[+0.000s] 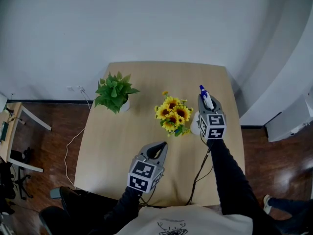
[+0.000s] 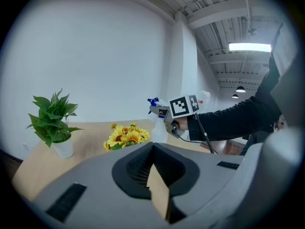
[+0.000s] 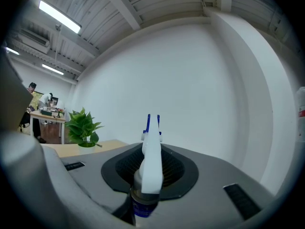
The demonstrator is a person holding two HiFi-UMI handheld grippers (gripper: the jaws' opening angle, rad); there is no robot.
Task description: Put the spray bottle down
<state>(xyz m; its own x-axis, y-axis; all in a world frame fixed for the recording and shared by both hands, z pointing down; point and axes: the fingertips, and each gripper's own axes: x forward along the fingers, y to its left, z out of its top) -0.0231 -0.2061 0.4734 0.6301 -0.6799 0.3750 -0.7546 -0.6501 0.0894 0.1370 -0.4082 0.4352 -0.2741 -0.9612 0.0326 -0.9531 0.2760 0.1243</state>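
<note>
My right gripper (image 1: 206, 102) is shut on the neck of a white spray bottle (image 1: 204, 96) with a blue nozzle, just right of the sunflowers. The right gripper view has the bottle's white head (image 3: 151, 161) upright between the jaws of my right gripper (image 3: 145, 194). From the left gripper view the bottle's pale body (image 2: 158, 128) hangs below that gripper (image 2: 164, 112), low over the wooden table (image 1: 112, 141); I cannot tell whether it touches. My left gripper (image 1: 159, 148) hovers near the table's front edge, shut, with nothing in it.
A bunch of yellow sunflowers (image 1: 173, 114) stands mid-table, close to the bottle. A green potted plant (image 1: 115, 93) in a white pot sits at the left rear. Cables hang off the table's front and left sides. A white wall lies behind.
</note>
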